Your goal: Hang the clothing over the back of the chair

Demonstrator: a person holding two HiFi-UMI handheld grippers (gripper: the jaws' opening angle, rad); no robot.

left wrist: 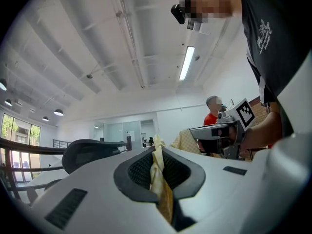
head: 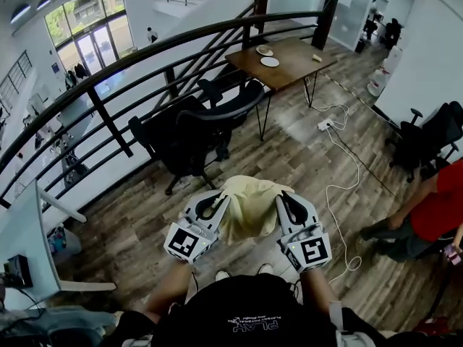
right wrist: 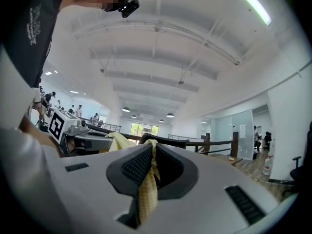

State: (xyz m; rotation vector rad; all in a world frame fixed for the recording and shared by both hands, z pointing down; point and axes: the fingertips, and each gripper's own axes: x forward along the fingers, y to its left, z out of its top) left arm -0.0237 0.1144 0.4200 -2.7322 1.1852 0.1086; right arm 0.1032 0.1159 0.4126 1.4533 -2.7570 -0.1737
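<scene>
Left gripper (left wrist: 157,165) jaws closed tight on fold of yellow clothing (head: 249,207); right gripper (right wrist: 148,162) clamped on another fold of same cloth

Clothing held up between both grippers, in air above wooden plank floor (head: 304,157), near black office chair (head: 206,125) ahead, apart from its back

Curved dark railing (head: 137,56) behind chair, large windows (head: 83,27) beyond

Wooden table (head: 296,60) farther off, plates (head: 270,61) on it

White cable (head: 340,172) trails over floor at right; person in red top (head: 434,208) at right edge

White beamed ceiling (left wrist: 131,57), strip light (left wrist: 186,62)
</scene>
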